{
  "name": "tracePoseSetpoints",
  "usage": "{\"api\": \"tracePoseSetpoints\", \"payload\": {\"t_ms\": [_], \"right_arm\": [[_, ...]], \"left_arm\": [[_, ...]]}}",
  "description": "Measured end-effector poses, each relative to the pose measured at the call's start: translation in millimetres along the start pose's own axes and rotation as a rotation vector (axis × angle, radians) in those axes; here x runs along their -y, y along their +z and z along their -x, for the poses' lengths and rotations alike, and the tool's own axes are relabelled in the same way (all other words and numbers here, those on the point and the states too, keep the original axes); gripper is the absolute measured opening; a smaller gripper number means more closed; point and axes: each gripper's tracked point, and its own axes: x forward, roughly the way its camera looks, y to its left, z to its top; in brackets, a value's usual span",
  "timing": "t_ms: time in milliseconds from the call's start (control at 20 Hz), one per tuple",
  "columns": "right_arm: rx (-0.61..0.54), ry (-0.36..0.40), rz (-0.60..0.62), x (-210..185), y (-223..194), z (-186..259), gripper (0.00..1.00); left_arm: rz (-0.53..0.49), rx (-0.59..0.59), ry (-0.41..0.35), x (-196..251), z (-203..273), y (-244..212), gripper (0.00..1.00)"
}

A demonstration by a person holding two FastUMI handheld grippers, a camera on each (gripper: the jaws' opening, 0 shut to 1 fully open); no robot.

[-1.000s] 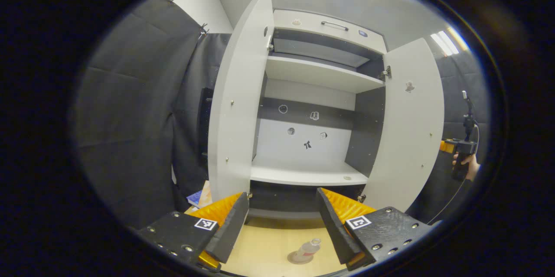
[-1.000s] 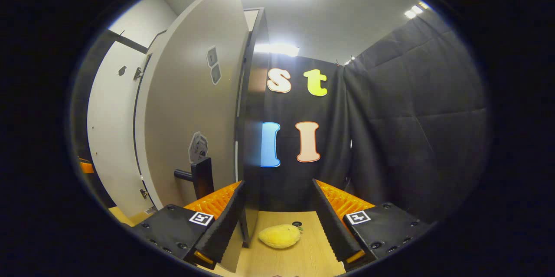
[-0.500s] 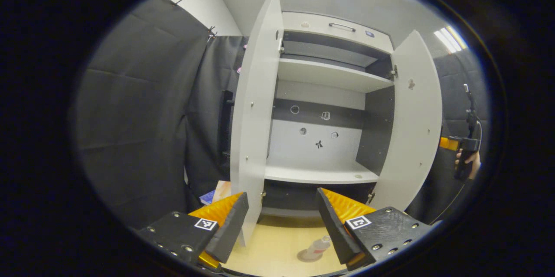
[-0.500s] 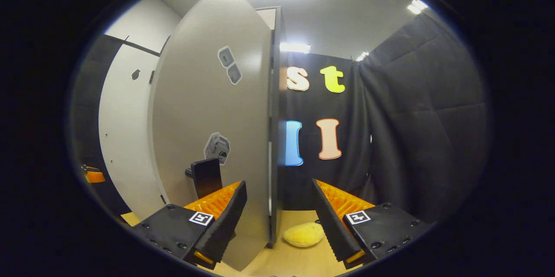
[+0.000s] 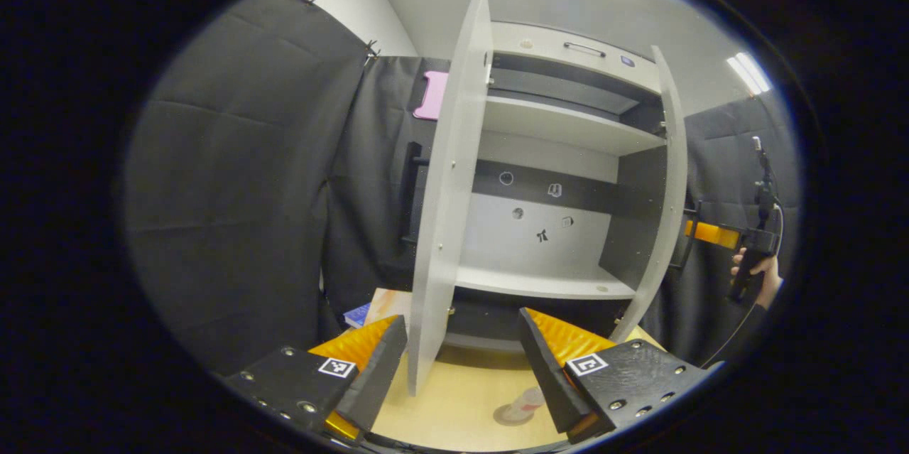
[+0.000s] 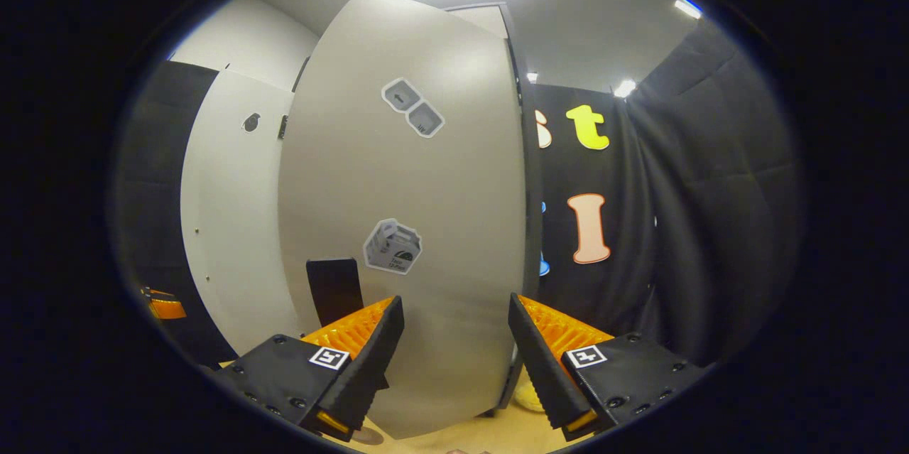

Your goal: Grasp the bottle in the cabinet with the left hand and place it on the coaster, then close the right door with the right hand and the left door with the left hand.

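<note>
Smooth flat right door [image 6: 412, 227] before gaping right claw [image 6: 454, 361]; ribbed fingers [image 6: 355, 330].

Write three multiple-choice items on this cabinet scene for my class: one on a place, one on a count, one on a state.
1. Where is the bottle?
A. on the coaster on the table
B. on the lower shelf
C. in the left claw

2. How many stickers show on the right door's outer face?
A. none
B. two
C. five

3. What state is the left door in?
A. fully shut
B. taken off
C. open

Answers:
1 A: it stands on the coaster, near the left claw.
2 B: one high, one low.
3 C: the shelves show behind it.
</note>
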Motion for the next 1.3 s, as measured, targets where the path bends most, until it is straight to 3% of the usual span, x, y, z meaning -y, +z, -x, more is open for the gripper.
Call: {"api": "tracePoseSetpoints", "payload": {"t_ms": [200,400,450,500,700,950,1000,1100,1300], "right_arm": [[-0.003,0.038,-0.030,-20.6,-9.5,-4.3,0.95],[-0.024,0.015,-0.008,-16.0,-25.3,3.3,0.92],[-0.036,0.011,-0.012,-15.8,-30.2,6.0,0.95],[-0.051,0.010,-0.020,-16.1,-35.8,7.8,0.95],[-0.080,-0.009,-0.040,-13.9,-50.8,19.5,0.95],[-0.105,-0.043,-0.019,-9.9,-65.6,34.4,0.95],[-0.110,-0.046,-0.007,-9.5,-67.4,38.2,0.95],[-0.121,-0.053,0.011,-11.5,-72.8,43.8,0.95],[-0.153,-0.057,-0.003,-19.0,-87.3,53.4,0.92]], "left_arm": [[0.015,0.020,0.052,-25.5,6.8,7.2,0.92],[-0.019,0.052,0.110,-59.9,8.8,17.5,0.92],[-0.023,0.064,0.121,-67.6,5.8,22.3,0.92],[-0.023,0.075,0.129,-74.7,2.4,25.7,0.99],[-0.025,0.104,0.143,-105.7,-12.4,43.5,0.99],[-0.044,0.160,0.082,-134.5,-47.9,77.0,0.99],[-0.052,0.161,0.065,-136.7,-57.0,80.3,0.84],[-0.079,0.180,0.033,-146.1,-74.6,92.7,0.99],[-0.087,0.172,-0.108,-138.2,-111.5,110.7,0.91]]}}
